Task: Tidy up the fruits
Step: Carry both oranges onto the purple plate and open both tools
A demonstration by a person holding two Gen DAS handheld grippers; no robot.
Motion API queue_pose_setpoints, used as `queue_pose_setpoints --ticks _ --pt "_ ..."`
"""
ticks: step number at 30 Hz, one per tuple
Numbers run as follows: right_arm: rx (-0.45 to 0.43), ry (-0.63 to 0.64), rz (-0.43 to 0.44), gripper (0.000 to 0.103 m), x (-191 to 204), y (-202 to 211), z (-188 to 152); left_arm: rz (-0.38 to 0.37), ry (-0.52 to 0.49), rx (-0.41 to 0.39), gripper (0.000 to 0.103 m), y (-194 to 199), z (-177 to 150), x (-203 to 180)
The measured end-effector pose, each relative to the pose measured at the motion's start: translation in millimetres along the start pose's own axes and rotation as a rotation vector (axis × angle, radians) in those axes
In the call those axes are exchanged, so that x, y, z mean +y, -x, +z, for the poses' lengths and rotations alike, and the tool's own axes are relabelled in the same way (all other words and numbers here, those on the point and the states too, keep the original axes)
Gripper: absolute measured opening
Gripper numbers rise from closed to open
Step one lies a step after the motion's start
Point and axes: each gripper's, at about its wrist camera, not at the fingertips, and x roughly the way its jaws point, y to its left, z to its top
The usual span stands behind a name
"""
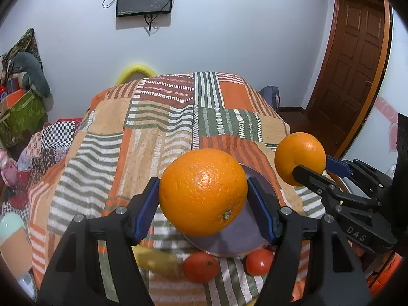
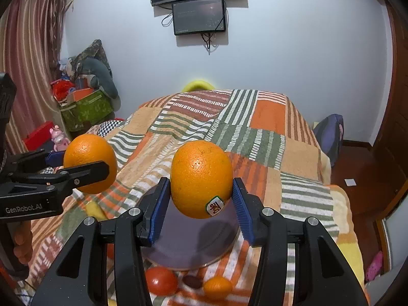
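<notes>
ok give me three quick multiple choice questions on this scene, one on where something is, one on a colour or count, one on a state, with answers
1. Where is the purple plate?
A. on the patterned blanket, below the raised oranges
B. on the floor by the door
C. mounted on the wall

2. How many oranges are held in grippers?
A. none
B. one
C. two

3. What state is the right gripper in?
A. open and empty
B. shut on an orange with a sticker
C. shut on a tomato

Answers:
1. A, the plate lies on the blanket under both grippers.
2. C, the left gripper clamps an orange and the right clamps another.
3. B, its blue pads press the stickered orange's sides.
</notes>
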Motion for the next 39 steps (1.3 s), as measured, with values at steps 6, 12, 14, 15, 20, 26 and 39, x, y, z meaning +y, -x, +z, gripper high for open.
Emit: queue_pose_setpoints --ticks 6,12,14,15,20,26,39 --pt "0.023 0.008 -0.004 0.046 -4 -23 4 0.007 0.007 0.024 0.068 -24 10 5" --pt "0.064 0.013 -0.009 0.046 -7 -46 2 0.010 0.011 0.073 0.068 -52 11 8" --pt "0.079 0.010 -0.007 0.046 -9 -52 1 0.014 0.003 0.092 0.068 -62 10 7" --pt "0.089 0.009 -0.006 0.046 -10 -56 0 0.015 0.002 0.102 0.068 -67 10 7" --pt "0.136 0.019 -0.011 0.046 -11 -74 -3 0.002 0.022 0.180 0.068 -97 6 10" --pt "0.207 0.020 -0.012 0.046 -14 -93 -10 -0.015 0.029 0.271 0.068 -129 0 13" --pt "0.274 0.024 0.014 0.046 -20 -108 -18 -0.019 0.043 0.364 0.068 -166 -8 20"
